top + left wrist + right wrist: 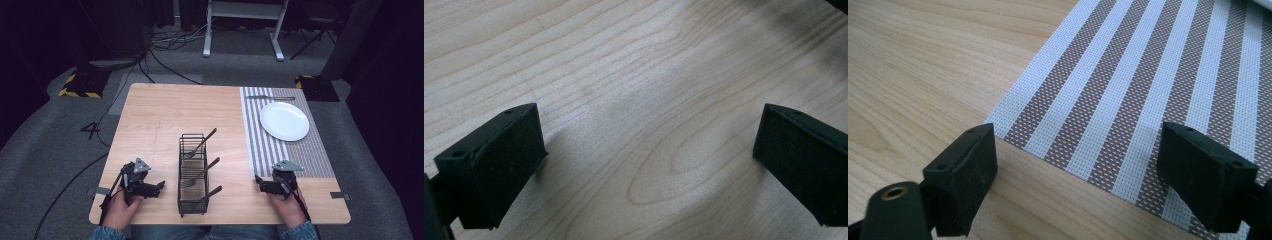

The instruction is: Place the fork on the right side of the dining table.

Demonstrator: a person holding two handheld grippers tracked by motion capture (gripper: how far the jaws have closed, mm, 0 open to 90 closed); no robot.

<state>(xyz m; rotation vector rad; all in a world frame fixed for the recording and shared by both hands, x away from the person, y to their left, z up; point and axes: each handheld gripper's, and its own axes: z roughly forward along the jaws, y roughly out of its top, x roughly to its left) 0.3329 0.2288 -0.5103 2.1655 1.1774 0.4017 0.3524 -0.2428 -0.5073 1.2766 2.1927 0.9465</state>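
Both grippers rest at the near edge of the light wooden bench (160,115). Left gripper (159,186) fingers are spread wide over bare wood, nothing between them. Right gripper (259,181) fingers are also apart and empty, sitting over the near left corner of the brown-and-white striped woven placemat (292,150).

Between the two stands the black wire cutlery caddy (193,175), holding three dark-handled forks: near one (207,195), middle one (199,173), far one (200,145), handles leaning up and right. Each gripper is near the caddy, not touching.

Farther right, the round white plate (284,120) lies on the placemat, with a dark knife (270,97) at the mat's far end.

Likely step: pull a fork and set it by the plate. Right gripper is better placed. Take a handle high, above the wire rim, fingers square across it, then lift along the handle's lean so the tines don't snag the mesh. Left can steady the caddy if it drags.
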